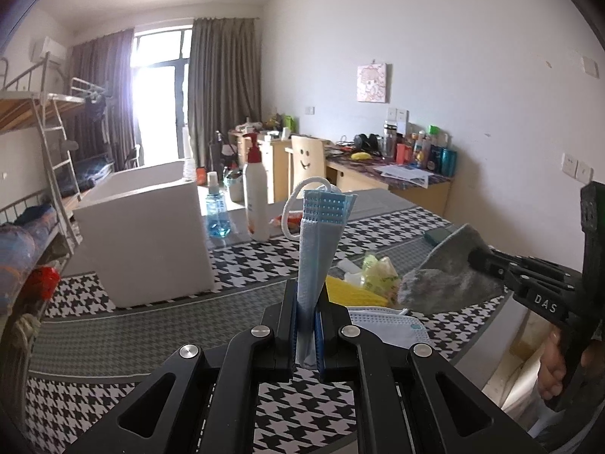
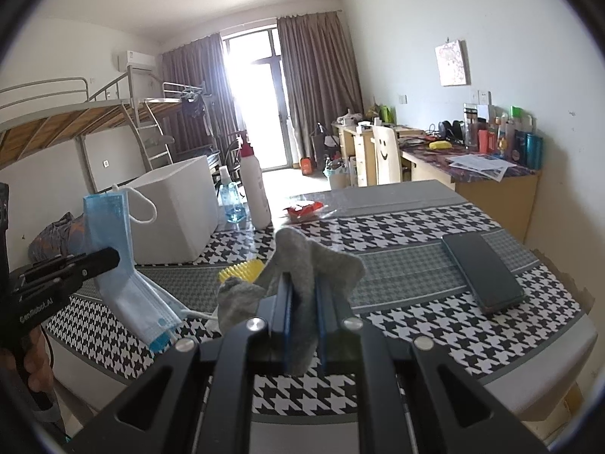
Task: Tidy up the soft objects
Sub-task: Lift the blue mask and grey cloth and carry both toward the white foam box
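My left gripper (image 1: pixel 305 302) is shut on a folded blue face mask (image 1: pixel 319 242), held upright above the table; it also shows in the right wrist view (image 2: pixel 113 249). My right gripper (image 2: pixel 302 295) is shut on a grey cloth (image 2: pixel 314 265), held above the table; the cloth also shows in the left wrist view (image 1: pixel 450 276). A white open box (image 1: pixel 147 234) stands on the table at the left, also in the right wrist view (image 2: pixel 174 212). Another white mask (image 1: pixel 389 327) lies flat on the table beneath.
The table has a houndstooth cloth (image 2: pixel 416 227). On it are a yellow brush (image 2: pixel 242 269), a dark phone (image 2: pixel 482 270), a white pump bottle (image 2: pixel 255 193), a blue spray bottle (image 1: pixel 217 208), a red packet (image 2: pixel 304 210) and a yellow-green wrapper (image 1: pixel 378 270). A desk and chair stand behind.
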{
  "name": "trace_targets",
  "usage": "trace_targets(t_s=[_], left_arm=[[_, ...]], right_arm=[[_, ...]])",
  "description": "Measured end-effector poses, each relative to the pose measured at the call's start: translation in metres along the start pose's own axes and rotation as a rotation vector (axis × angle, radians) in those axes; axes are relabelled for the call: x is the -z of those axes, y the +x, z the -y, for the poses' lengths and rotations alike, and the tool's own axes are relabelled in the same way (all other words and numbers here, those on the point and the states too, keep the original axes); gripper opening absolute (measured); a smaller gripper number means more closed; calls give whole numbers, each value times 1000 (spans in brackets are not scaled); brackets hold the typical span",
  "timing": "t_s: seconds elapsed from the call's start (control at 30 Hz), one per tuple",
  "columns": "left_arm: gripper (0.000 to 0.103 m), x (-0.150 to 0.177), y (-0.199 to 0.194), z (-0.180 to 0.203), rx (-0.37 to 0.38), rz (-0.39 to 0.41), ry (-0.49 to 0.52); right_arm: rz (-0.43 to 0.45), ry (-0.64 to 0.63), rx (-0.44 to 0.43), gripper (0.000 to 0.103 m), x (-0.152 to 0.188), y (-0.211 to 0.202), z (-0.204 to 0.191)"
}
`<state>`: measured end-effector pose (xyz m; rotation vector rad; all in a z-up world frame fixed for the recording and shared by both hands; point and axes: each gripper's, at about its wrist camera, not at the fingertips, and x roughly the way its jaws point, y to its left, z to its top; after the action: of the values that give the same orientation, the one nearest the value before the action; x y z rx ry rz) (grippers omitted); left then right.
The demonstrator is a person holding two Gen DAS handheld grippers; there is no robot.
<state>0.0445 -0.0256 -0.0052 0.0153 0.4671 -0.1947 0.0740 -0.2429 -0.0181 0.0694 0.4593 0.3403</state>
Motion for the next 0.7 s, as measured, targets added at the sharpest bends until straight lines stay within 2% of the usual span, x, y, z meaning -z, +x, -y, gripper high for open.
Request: trace_targets(t_s=[0.13, 0.7], left_arm=[[8, -3, 1, -7, -12, 3, -9], [8, -20, 7, -24, -36, 17, -17]], right_arm=[[11, -3, 17, 14, -4, 1, -3], [14, -31, -14, 14, -21, 13, -18]])
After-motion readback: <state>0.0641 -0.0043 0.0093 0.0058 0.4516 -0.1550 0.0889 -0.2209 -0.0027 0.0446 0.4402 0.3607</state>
